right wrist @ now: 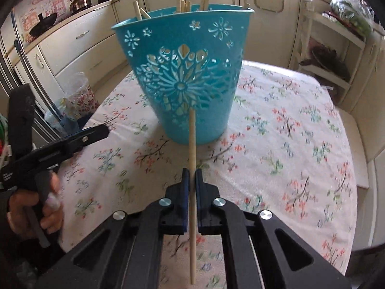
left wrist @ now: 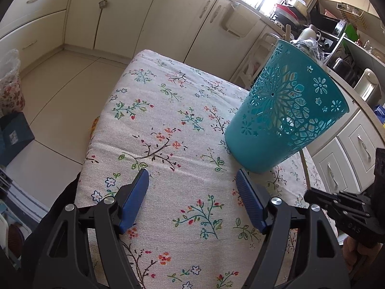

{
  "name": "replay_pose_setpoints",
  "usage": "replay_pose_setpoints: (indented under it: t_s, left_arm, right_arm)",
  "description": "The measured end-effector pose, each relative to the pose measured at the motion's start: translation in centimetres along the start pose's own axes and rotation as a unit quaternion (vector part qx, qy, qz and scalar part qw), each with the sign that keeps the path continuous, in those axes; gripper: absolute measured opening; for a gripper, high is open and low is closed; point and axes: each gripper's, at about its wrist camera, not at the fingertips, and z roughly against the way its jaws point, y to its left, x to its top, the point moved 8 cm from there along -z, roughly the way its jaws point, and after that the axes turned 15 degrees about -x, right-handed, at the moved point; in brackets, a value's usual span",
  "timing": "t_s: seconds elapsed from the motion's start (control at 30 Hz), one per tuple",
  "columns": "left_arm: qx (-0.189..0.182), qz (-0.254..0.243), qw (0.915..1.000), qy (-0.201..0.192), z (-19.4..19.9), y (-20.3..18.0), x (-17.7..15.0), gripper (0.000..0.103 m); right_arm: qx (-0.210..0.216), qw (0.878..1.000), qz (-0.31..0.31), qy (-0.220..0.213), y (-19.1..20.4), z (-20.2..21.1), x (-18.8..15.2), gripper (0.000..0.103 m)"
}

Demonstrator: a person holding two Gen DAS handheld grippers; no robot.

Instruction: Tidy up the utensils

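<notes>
While the right tool is clamping a single wooden chopstick between its blue pads, the stick is running straight along the line of the fingers, its far end reaching toward the base of the teal cutout basket just ahead, and its near end trailing back under the tool's body. Held lengthwise like this, it is probably being readied for tipping up and dropping in with the others. Roughly seven wooden stick ends are poking above the basket's rim, leaning against its wall, though some are overlapping and the exact count is hard to settle. The basket is standing upright on the floral tabletop, directly in front of the right tool. The left tool is hovering with its pads apart and nothing between them, the basket sitting just ahead and to its right; it is likely waiting there to steady the basket if needed. One basket, two tools, one loose chopstick.
</notes>
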Motion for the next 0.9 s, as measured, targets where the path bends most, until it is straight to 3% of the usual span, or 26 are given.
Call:
replay_pose_setpoints:
  t_s: [0.1, 0.23, 0.33, 0.43, 0.6, 0.7, 0.9]
  left_arm:
    - [0.000, 0.000, 1.0000, 0.000, 0.0, 0.0, 0.0, 0.071]
    - [0.000, 0.000, 1.0000, 0.000, 0.0, 0.0, 0.0, 0.071]
    - [0.000, -0.001, 1.0000, 0.001, 0.0, 0.0, 0.0, 0.071]
    - [0.000, -0.003, 1.0000, 0.002, 0.0, 0.0, -0.1, 0.071]
    - [-0.001, 0.003, 1.0000, 0.001, 0.1, 0.1, -0.2, 0.071]
    - [-0.002, 0.001, 1.0000, 0.001, 0.0, 0.1, -0.2, 0.071]
    - [-0.004, 0.000, 1.0000, 0.003, -0.1, 0.1, -0.1, 0.071]
  right_arm:
    - [0.028, 0.999, -0.027, 0.018, 0.0, 0.9, -1.4, 0.006]
    - [0.104, 0.990, -0.089, 0.031, 0.2, 3.5, -3.6, 0.006]
    - [0.146, 0.981, -0.127, -0.026, -0.1, 7.8, -2.2, 0.006]
    - [0.160, 0.968, -0.151, -0.122, -1.2, 12.1, 2.0, 0.006]
    - [0.123, 0.934, -0.191, -0.276, -3.3, 14.9, 11.1, 0.006]
    - [0.095, 0.925, -0.207, -0.305, -3.7, 13.3, 14.5, 0.006]
    - [0.014, 0.930, -0.190, -0.316, -3.0, 8.2, 17.4, 0.006]
